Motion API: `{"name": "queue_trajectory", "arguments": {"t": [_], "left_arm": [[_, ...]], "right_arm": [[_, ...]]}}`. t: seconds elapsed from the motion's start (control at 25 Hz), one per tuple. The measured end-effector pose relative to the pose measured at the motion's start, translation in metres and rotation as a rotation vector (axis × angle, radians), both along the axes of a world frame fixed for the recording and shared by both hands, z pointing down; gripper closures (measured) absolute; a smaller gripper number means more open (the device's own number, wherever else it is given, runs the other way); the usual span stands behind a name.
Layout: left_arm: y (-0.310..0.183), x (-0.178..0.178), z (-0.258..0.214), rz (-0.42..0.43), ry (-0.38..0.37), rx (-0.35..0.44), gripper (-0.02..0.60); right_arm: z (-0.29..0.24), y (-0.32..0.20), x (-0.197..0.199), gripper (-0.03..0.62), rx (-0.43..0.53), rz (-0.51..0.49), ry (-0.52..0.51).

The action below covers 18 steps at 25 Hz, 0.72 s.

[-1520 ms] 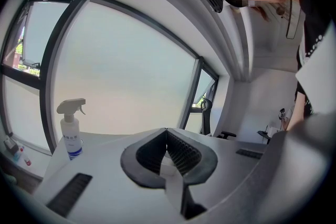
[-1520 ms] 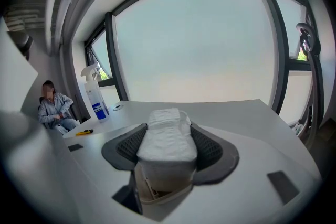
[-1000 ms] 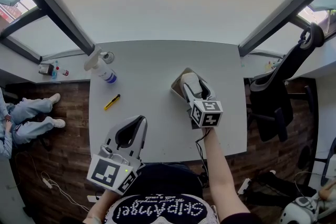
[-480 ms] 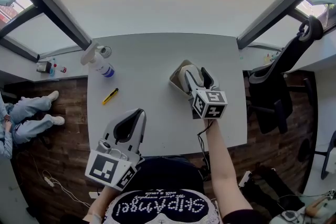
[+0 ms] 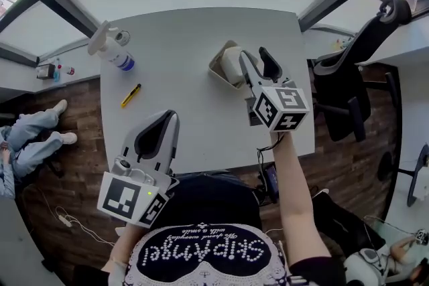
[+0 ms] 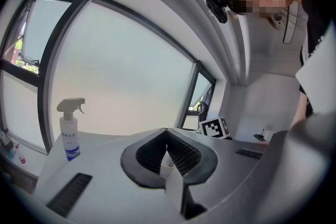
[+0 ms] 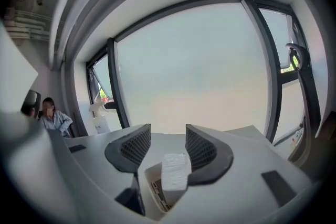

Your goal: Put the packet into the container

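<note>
Packet: the white crinkled packet (image 7: 175, 170) stands inside the beige rectangular container (image 7: 148, 183) on the pale grey desk (image 5: 181, 37).
Right tool (image 7: 168, 134): jaws apart, just narrowed slightly, gripping nothing, above the packet.
Left tool (image 6: 167, 136): jaws together, empty.
Best practice: withdraw straight up, clear of the container's rim.

Bare pale grey counter (image 5: 188, 87) lies wide open between the left tool (image 5: 170, 118) and the right tool (image 5: 253, 54). A white spray bottle with a blue label (image 5: 114, 52) stands at the far left corner. A yellow-and-black cutter (image 5: 131, 95) lies near the left edge. A beige open container (image 5: 216, 67) sits just under the right tool.
</note>
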<state>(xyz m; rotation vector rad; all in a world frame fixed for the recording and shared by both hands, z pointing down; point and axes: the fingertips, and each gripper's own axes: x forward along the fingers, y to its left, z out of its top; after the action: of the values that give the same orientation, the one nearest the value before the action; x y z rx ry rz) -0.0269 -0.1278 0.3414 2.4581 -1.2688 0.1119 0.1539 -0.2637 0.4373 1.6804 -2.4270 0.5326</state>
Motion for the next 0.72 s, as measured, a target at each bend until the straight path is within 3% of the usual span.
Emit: {"name": "queue_trajectory", "arguments": {"t": [0.16, 0.52, 0.72], "left_arm": [[0.003, 0.001, -0.001, 0.012, 0.006, 0.007, 0.574], [0.007, 0.002, -0.006, 0.036, 0.014, 0.021, 0.574], [0.011, 0.001, -0.008, 0.053, 0.018, 0.032, 0.574]], "right_arm": [[-0.019, 0.014, -0.001, 0.43, 0.025, -0.015, 0.008], [-0.062, 0.049, -0.016, 0.451, 0.086, -0.048, 0.054], [-0.092, 0.071, -0.031, 0.461, 0.139, -0.085, 0.015]]}}
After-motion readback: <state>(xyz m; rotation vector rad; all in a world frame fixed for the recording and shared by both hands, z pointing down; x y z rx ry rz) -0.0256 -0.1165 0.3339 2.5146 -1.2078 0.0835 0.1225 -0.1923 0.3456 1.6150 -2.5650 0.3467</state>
